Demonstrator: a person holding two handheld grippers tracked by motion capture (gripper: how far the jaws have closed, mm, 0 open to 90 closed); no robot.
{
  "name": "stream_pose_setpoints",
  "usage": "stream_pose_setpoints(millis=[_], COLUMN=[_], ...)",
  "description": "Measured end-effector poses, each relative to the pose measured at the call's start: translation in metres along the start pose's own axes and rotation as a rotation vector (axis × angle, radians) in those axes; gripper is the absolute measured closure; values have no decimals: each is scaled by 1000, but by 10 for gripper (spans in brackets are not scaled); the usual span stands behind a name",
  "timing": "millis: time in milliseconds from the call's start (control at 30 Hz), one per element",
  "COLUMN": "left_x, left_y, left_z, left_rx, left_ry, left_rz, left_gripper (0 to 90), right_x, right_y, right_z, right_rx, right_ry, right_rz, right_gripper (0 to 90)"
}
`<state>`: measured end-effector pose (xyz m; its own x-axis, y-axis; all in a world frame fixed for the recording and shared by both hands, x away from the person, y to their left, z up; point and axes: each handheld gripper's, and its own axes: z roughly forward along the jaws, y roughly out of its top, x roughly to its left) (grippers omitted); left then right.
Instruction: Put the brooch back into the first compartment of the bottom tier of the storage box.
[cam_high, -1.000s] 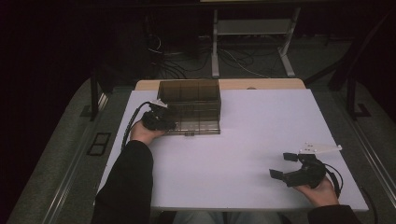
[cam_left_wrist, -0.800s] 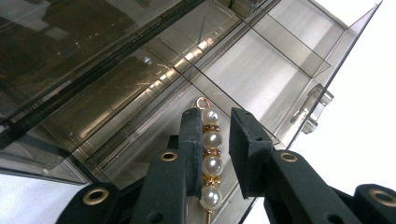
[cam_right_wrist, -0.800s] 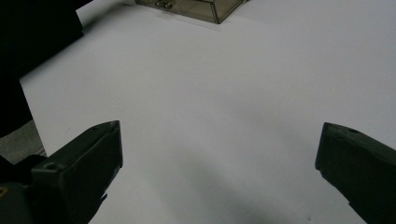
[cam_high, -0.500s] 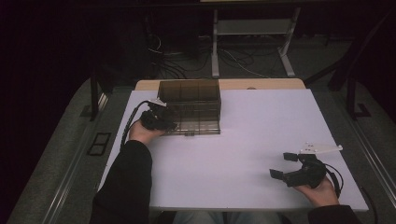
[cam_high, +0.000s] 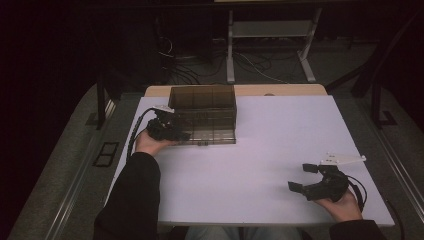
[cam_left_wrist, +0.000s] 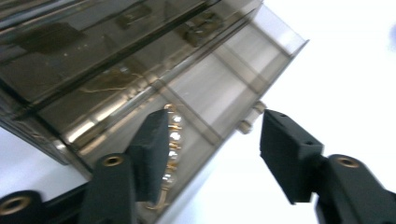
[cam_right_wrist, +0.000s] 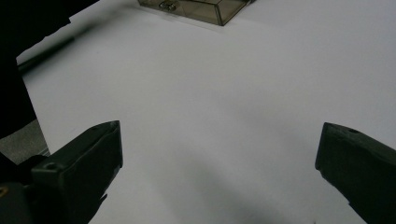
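A smoky clear plastic drawer box (cam_high: 204, 114) stands at the back left of the white table (cam_high: 260, 150). Its bottom drawer (cam_left_wrist: 224, 88) is pulled out a little and has a small knob (cam_left_wrist: 250, 119). A string of beads (cam_left_wrist: 172, 140) lies inside the drawer. My left gripper (cam_high: 172, 131) is at the box's front left corner, open, its jaws astride the drawer front (cam_left_wrist: 210, 135). My right gripper (cam_high: 302, 179) rests near the table's front right, open, nothing between its jaws (cam_right_wrist: 219, 172).
The person's dark sleeve (cam_high: 130, 200) runs along the table's left side. A metal stand (cam_high: 270, 45) and cables lie on the dark floor beyond the table. The box's drawer corner (cam_right_wrist: 196, 9) appears far off in the right gripper view.
The left gripper has shifted slightly toward the drawer front. The right gripper has stayed put.
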<state>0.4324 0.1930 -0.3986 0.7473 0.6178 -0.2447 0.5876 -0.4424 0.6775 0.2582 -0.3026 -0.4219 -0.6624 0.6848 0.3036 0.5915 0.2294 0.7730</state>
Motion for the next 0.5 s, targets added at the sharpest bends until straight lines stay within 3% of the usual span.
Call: stream_pose_setpoints(millis=[200, 500], left_x=[-16, -40], left_y=[-6, -17], left_z=[-11, -21], left_rx=[-51, -93], left_ry=[-29, -35], left_rz=[-13, -16], left_gripper=[244, 134], right_x=[1, 2], right_y=[0, 1], right_z=[0, 1], right_rx=[0, -4], right_ry=[4, 5], right_rz=[-6, -12], right_gripper=[3, 3])
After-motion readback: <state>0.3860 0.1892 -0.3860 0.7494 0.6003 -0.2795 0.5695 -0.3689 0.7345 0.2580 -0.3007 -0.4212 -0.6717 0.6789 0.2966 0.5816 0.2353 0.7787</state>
